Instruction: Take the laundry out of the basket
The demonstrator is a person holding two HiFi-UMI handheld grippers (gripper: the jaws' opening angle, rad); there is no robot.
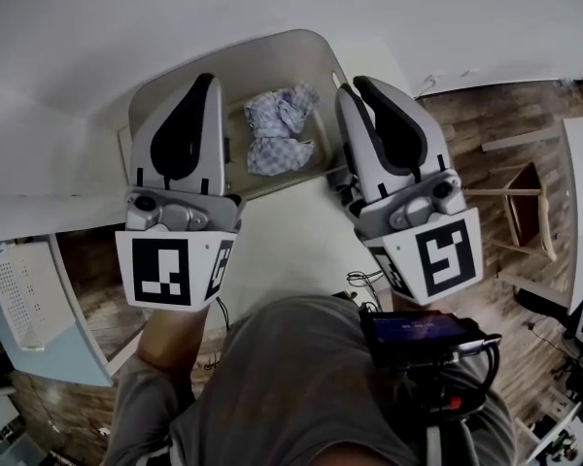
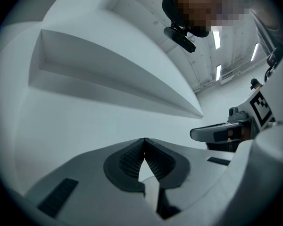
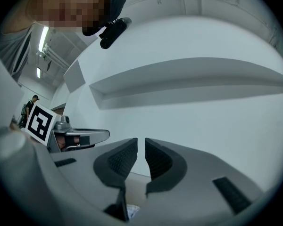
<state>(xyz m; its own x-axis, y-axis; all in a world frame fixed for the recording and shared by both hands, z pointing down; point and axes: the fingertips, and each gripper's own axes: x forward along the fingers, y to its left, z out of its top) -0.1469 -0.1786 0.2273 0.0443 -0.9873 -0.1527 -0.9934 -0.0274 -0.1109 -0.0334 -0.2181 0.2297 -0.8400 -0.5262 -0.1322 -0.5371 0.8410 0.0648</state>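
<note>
A crumpled blue-and-white checked cloth (image 1: 280,129) lies inside the beige basket (image 1: 272,51) on the white table. Both grippers are held up in front of the basket, one to each side, with their tips above its rim. My left gripper (image 1: 208,79) is over the basket's left part, and in the left gripper view (image 2: 144,139) its pads meet with nothing between them. My right gripper (image 1: 355,85) is over the basket's right edge. Its pads (image 3: 141,140) stand a narrow gap apart and hold nothing. A scrap of the cloth (image 3: 130,211) shows low between them.
The white table (image 1: 291,250) runs toward me from the basket. A wooden stool (image 1: 525,212) stands on the plank floor at the right, and a white perforated panel (image 1: 24,289) lies at the lower left. A white wall with a ledge (image 3: 188,79) fills both gripper views.
</note>
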